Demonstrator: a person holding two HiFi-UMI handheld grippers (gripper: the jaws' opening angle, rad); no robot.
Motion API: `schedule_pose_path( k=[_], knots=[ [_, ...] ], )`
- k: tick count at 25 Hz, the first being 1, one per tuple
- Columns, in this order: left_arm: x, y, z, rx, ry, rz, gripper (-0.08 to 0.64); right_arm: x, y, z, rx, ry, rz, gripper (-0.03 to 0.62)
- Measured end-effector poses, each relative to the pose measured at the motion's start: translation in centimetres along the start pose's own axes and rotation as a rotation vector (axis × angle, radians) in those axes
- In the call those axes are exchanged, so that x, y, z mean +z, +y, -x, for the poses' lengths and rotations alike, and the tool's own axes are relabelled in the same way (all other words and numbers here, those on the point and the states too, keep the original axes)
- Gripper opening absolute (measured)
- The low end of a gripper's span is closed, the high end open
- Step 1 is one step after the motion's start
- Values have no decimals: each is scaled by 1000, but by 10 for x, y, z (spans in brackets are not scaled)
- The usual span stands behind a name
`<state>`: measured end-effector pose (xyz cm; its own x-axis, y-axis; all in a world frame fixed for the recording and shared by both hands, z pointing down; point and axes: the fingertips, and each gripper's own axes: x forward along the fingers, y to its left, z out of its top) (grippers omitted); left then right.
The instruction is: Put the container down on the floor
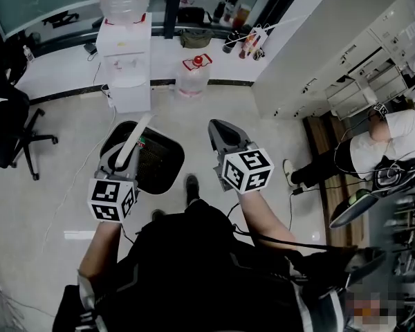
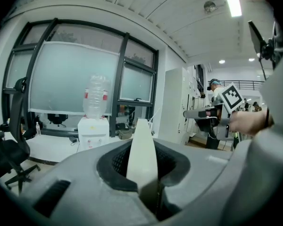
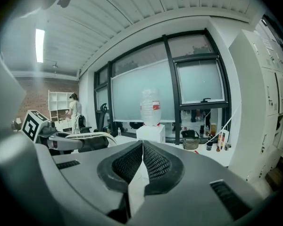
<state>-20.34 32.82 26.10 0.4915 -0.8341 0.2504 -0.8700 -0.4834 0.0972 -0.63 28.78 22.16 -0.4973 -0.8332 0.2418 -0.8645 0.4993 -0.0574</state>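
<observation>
A black round container [image 1: 158,166] hangs a little above the pale floor, in front of my feet. A cream strip [image 2: 141,145] at its rim runs between the jaws of my left gripper [image 2: 142,166], which is shut on it. In the head view the left gripper [image 1: 135,146] sits over the container's left edge. My right gripper [image 1: 216,126] is held out beside the container and apart from it. In its own view the right gripper [image 3: 142,145] is shut with its ribbed pads meeting and nothing between them. That view also catches the container [image 3: 68,145] at the left.
A white water dispenser [image 1: 124,54] stands ahead by the window wall, with a clear water jug [image 1: 194,75] on the floor beside it. A black office chair [image 1: 10,130] is at the left. White cabinets [image 1: 332,54] and another person [image 1: 380,144] are at the right.
</observation>
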Motion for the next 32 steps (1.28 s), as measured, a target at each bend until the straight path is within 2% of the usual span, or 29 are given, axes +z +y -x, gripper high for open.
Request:
schedule_pose_path(
  k=[13, 32],
  knots=[
    [19, 10, -60, 45, 3, -2, 64, 19, -42, -67, 84, -19, 21, 9],
    [65, 0, -209, 57, 24, -27, 63, 45, -193, -129, 85, -36, -16, 9]
  ],
)
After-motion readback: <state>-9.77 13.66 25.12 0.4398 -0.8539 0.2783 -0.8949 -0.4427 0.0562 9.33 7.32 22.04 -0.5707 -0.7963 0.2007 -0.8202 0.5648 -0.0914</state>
